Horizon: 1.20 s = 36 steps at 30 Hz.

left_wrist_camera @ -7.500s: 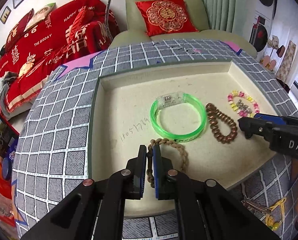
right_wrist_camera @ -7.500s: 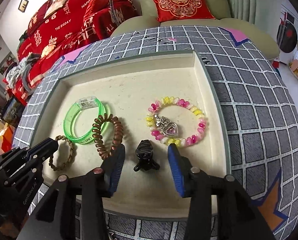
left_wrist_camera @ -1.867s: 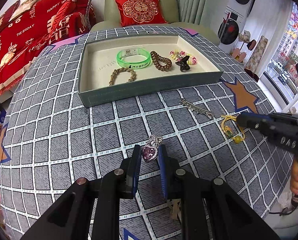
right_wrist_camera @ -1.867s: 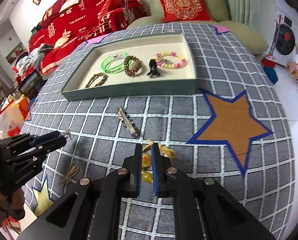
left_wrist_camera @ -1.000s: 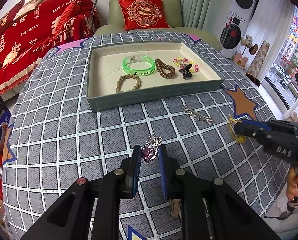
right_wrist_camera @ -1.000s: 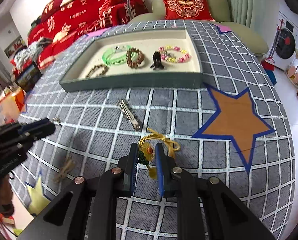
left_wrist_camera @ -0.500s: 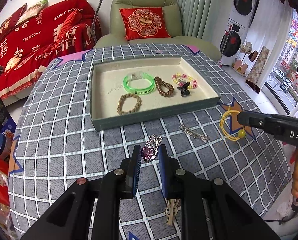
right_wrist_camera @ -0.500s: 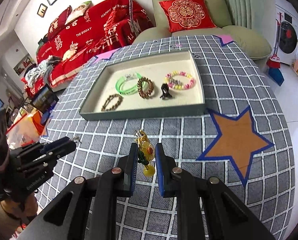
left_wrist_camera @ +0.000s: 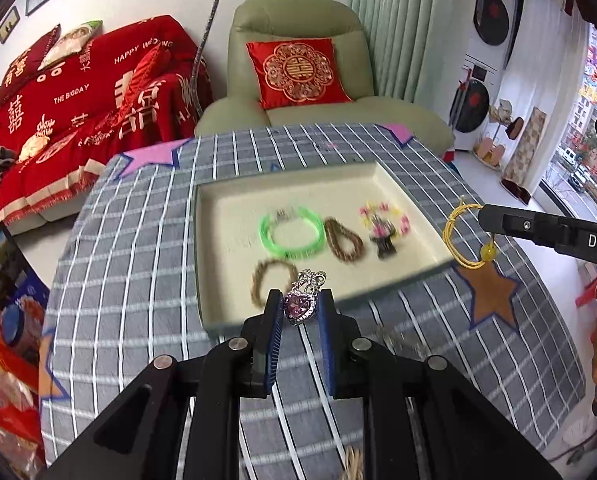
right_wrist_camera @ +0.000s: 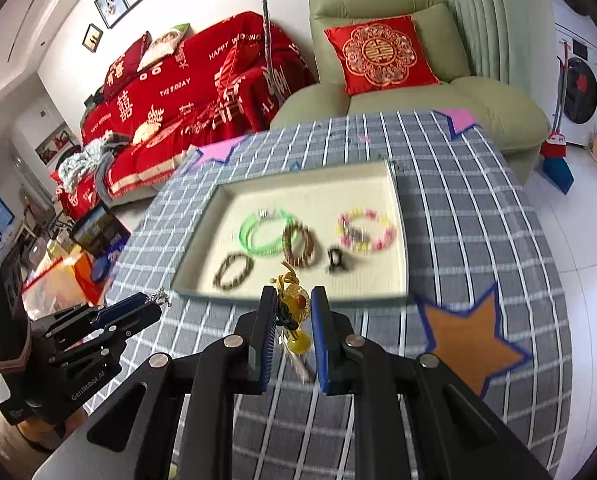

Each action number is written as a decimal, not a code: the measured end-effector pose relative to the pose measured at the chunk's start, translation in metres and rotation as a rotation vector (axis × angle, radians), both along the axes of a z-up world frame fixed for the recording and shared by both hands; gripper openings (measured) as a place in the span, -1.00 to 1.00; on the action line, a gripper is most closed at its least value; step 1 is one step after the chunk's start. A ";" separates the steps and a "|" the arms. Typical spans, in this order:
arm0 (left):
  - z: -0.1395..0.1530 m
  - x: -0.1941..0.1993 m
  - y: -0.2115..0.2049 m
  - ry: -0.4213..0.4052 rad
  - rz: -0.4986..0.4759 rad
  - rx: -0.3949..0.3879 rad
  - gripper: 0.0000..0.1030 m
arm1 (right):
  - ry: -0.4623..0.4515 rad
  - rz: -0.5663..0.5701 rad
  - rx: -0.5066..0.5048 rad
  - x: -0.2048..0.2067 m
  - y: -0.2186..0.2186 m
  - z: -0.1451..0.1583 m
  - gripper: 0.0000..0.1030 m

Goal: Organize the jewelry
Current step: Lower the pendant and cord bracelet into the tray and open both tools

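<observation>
1. Blue-padded left gripper [left_wrist_camera: 300,306] was clamped on a purple heart pendant [left_wrist_camera: 299,306]; its silver bow top stood above the finger tips. Pendant was held in the air, in front of the tray's near wall.
2. Right gripper [right_wrist_camera: 292,308] was closed on a yellow cord bracelet [right_wrist_camera: 293,307]. A yellow bead hung below, between the fingers [right_wrist_camera: 267,332]. In the left wrist view the same cord loop dangled from the right gripper's tip, just beside the tray's right edge.
3. Below both grippers lay a grey tablecloth [left_wrist_camera: 130,248] with a white grid; an orange star patch [right_wrist_camera: 468,340] sat right of the tray's near corner.
4. A blurred metal piece lay on the cloth under the left gripper's right finger; could not identify it.
5. Tray [right_wrist_camera: 401,240], cream inside with a grey-green wall, sat on the cloth beyond the grippers. Contents were motion-blurred.
6. Nearest in the tray: a tan braided bracelet [right_wrist_camera: 233,270] at left and a black hair claw [right_wrist_camera: 335,260] toward the right.
7. Behind these, left to right: a green bangle [right_wrist_camera: 262,234], a brown coil band [right_wrist_camera: 298,245] overlapping the bangle's right edge, and a pink-and-yellow bead bracelet [right_wrist_camera: 365,230] set apart.
8. Beyond the table: a pale green armchair [right_wrist_camera: 382,4] with a red cushion [right_wrist_camera: 378,54], and a sofa under a red throw [left_wrist_camera: 78,120] to its left.
</observation>
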<state>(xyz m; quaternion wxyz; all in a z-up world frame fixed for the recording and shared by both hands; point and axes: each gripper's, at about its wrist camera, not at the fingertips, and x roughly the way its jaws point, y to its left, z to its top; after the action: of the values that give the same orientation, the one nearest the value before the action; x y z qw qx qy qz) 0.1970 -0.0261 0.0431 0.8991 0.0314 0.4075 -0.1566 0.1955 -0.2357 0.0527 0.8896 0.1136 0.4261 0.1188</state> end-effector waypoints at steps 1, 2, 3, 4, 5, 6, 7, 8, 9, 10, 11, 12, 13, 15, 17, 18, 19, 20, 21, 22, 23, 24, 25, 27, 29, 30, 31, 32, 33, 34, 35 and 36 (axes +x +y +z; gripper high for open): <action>0.000 0.009 -0.001 -0.003 0.006 0.003 -0.45 | 0.000 -0.004 0.004 0.008 -0.001 0.001 -0.64; -0.001 0.018 -0.003 -0.003 0.010 0.003 -0.45 | 0.000 -0.008 0.008 0.014 -0.002 0.001 -0.64; -0.002 0.026 -0.005 -0.003 0.016 0.003 -0.45 | 0.002 -0.013 0.013 0.024 -0.003 0.000 -0.64; -0.004 0.034 -0.006 -0.001 0.021 0.005 -0.45 | 0.003 -0.017 0.013 0.032 -0.003 -0.001 -0.64; -0.008 0.043 -0.008 0.002 0.030 0.006 -0.45 | 0.004 -0.021 0.010 0.038 -0.003 -0.002 -0.64; -0.011 0.049 -0.009 0.008 0.037 0.006 -0.45 | 0.007 -0.025 0.003 0.048 -0.003 -0.005 -0.64; -0.016 0.058 -0.011 0.017 0.045 0.004 -0.45 | 0.011 -0.030 0.001 0.055 -0.002 -0.009 -0.64; -0.021 0.064 -0.012 0.024 0.051 0.004 -0.45 | 0.016 -0.033 0.002 0.059 -0.003 -0.013 -0.64; -0.027 0.073 -0.014 0.031 0.060 0.007 -0.45 | 0.023 -0.039 0.004 0.067 -0.003 -0.019 -0.64; -0.031 0.078 -0.015 0.034 0.065 0.010 -0.45 | 0.030 -0.042 0.003 0.073 -0.003 -0.024 -0.64; -0.036 0.083 -0.016 0.038 0.069 0.017 -0.45 | 0.034 -0.045 -0.001 0.077 -0.003 -0.030 -0.64; -0.041 0.088 -0.018 0.040 0.071 0.024 -0.45 | 0.036 -0.048 -0.006 0.081 -0.003 -0.035 -0.64; -0.045 0.092 -0.019 0.042 0.072 0.029 -0.45 | 0.039 -0.049 -0.009 0.086 -0.002 -0.041 -0.64; -0.054 0.099 -0.022 0.049 0.075 0.044 -0.45 | 0.049 -0.054 -0.017 0.093 -0.002 -0.052 -0.64; -0.063 0.104 -0.023 0.062 0.079 0.051 -0.45 | 0.059 -0.063 -0.020 0.099 -0.003 -0.062 -0.64; -0.067 0.107 -0.023 0.070 0.081 0.051 -0.45 | 0.063 -0.068 -0.021 0.101 -0.003 -0.066 -0.64; -0.072 0.109 -0.023 0.077 0.079 0.049 -0.45 | 0.069 -0.077 -0.017 0.105 -0.004 -0.071 -0.64; -0.075 0.111 -0.023 0.080 0.080 0.052 -0.45 | 0.074 -0.081 -0.015 0.107 -0.006 -0.074 -0.64; -0.078 0.112 -0.023 0.079 0.083 0.056 -0.45 | 0.080 -0.087 -0.014 0.109 -0.007 -0.079 -0.64; -0.082 0.113 -0.024 0.081 0.085 0.062 -0.45 | 0.083 -0.088 -0.013 0.112 -0.008 -0.082 -0.64; -0.085 0.114 -0.024 0.084 0.088 0.066 -0.45 | 0.089 -0.088 -0.013 0.113 -0.008 -0.085 -0.64; -0.087 0.115 -0.024 0.085 0.090 0.068 -0.45 | 0.095 -0.088 -0.013 0.115 -0.009 -0.089 -0.64; -0.089 0.115 -0.025 0.085 0.091 0.074 -0.45 | 0.100 -0.088 -0.015 0.116 -0.009 -0.092 -0.64; -0.089 0.115 -0.027 0.073 0.093 0.084 -0.45 | 0.107 -0.085 -0.015 0.118 -0.009 -0.096 -0.64; -0.089 0.114 -0.030 0.066 0.094 0.101 -0.45 | 0.113 -0.085 -0.018 0.120 -0.009 -0.100 -0.63; -0.088 0.113 -0.030 0.065 0.091 0.103 -0.45 | 0.119 -0.084 -0.017 0.120 -0.010 -0.102 -0.62; -0.088 0.114 -0.030 0.064 0.089 0.104 -0.45 | 0.122 -0.086 -0.020 0.120 -0.010 -0.103 -0.62; -0.087 0.113 -0.031 0.062 0.091 0.109 -0.45 | 0.123 -0.088 -0.024 0.120 -0.010 -0.103 -0.62; -0.087 0.113 -0.030 0.059 0.092 0.112 -0.45 | 0.124 -0.090 -0.025 0.120 -0.010 -0.104 -0.62; -0.086 0.112 -0.031 0.055 0.095 0.115 -0.45 | 0.127 -0.089 -0.020 0.121 -0.011 -0.105 -0.62; -0.085 0.112 -0.030 0.052 0.099 0.116 -0.45 | 0.129 -0.091 -0.018 0.121 -0.011 -0.105 -0.62; -0.083 0.111 -0.030 0.047 0.103 0.114 -0.45 | 0.130 -0.094 -0.017 0.120 -0.012 -0.105 -0.62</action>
<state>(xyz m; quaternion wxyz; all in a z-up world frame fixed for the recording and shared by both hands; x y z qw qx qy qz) 0.3085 -0.0565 -0.0400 0.8929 0.0578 0.4379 -0.0876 0.3158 -0.2479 -0.0521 0.8655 0.1335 0.4784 0.0655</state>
